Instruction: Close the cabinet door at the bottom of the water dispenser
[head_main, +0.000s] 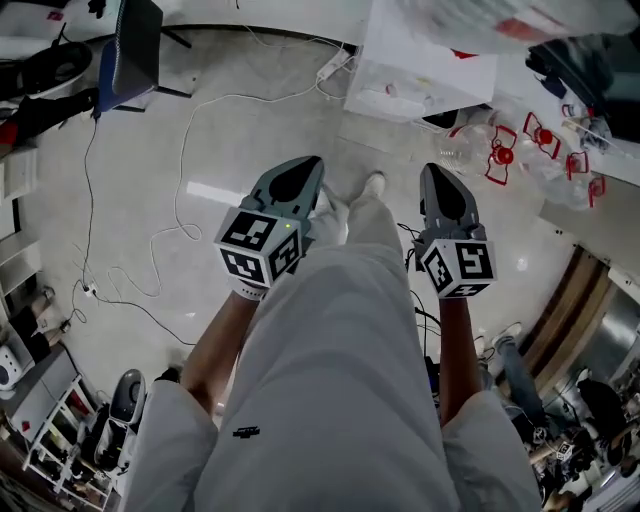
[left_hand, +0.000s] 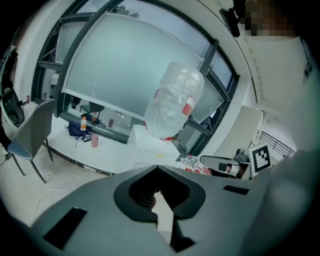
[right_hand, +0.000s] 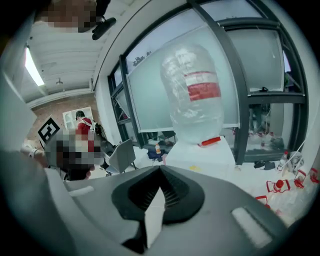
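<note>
Hanging over floor (head_main: 130, 140), above person's light trousers (head_main: 340, 380), both claws are held side by side, aimed toward far water dispenser (right_hand: 200, 152). Left claw (left_hand: 158, 168): clenched, tips met, nothing gripped. Right claw (right_hand: 160, 168): clenched, likewise empty. Dispenser is seen well apart from both claws, white body before window wall, inverted clear bottle (right_hand: 194, 95) seated on top. Bottom cabinet door cannot be told apart from white front. Grey chair (left_hand: 32, 132) is placed left of dispenser; clear bottles with red handles (head_main: 500, 155) are scattered on floor at its right.
</note>
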